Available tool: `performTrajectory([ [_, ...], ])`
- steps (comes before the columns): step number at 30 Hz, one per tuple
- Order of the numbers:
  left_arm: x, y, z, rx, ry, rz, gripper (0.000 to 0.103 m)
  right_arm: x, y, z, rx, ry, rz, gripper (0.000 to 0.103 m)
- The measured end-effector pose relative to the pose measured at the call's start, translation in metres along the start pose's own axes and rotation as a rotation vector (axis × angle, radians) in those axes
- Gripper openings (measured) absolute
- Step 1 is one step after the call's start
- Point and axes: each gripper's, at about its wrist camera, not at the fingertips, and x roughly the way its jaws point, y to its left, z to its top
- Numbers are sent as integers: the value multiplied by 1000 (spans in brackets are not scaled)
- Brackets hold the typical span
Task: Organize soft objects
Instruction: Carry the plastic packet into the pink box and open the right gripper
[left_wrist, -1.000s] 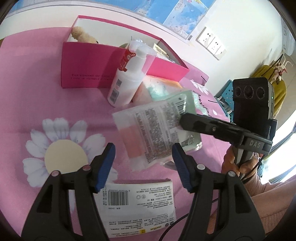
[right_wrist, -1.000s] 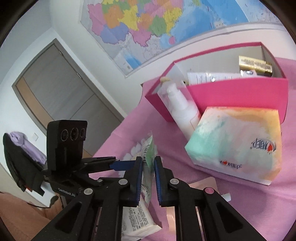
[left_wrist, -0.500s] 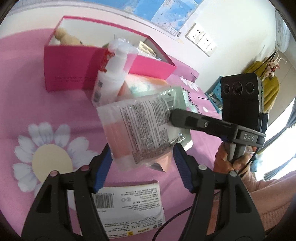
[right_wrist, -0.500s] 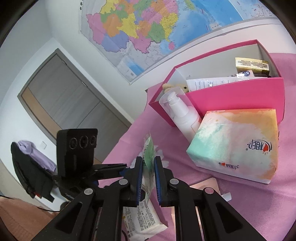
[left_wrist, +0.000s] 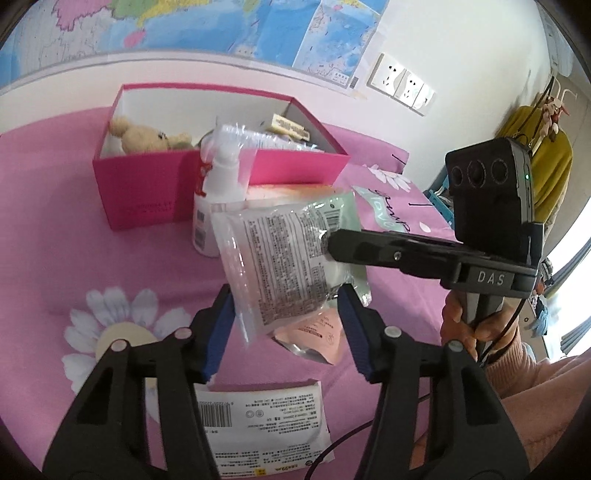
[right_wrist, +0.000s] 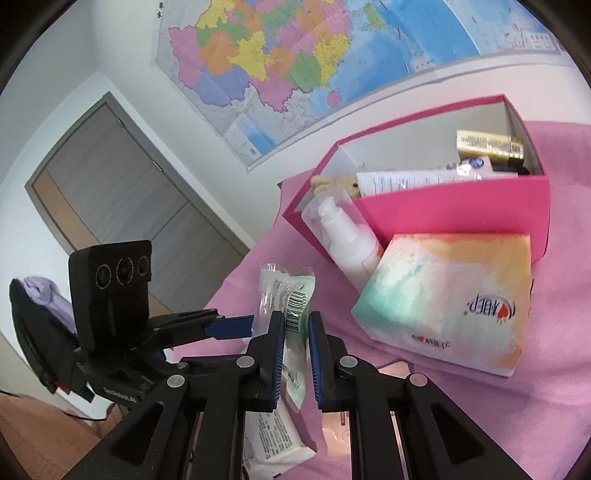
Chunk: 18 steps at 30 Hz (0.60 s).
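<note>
The sachet (left_wrist: 284, 258) is glossy, crinkled clear plastic film. The pink box (left_wrist: 147, 184) looks like matt card. The tablecloth (left_wrist: 55, 258) is soft matt cloth.

A counter (left_wrist: 74, 258) covered by a pink cloth with a white daisy print (left_wrist: 110, 328) carries an open pink box (left_wrist: 147, 184), with a white pump bottle (left_wrist: 218, 206) standing just before its front wall. A pastel tissue pack (right_wrist: 450, 299) lies beside the bottle against the box. Nearer lie a white wet-wipe pack (left_wrist: 266, 424) and a peach sachet (left_wrist: 317, 339).
</note>
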Motion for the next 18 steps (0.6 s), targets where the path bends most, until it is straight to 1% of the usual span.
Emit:
performTrajectory([
  [7,-9,-6,17,13,-30,22,50,-11,8,10,-30,-31,-14,12],
  [12,-17,-7,32,37,-58,35,49,-18,13,21,-56,-56,-20,12],
  [18,-22,-9,50,66,-81,45,49,-23,20,45,-89,-88,-32,13],
])
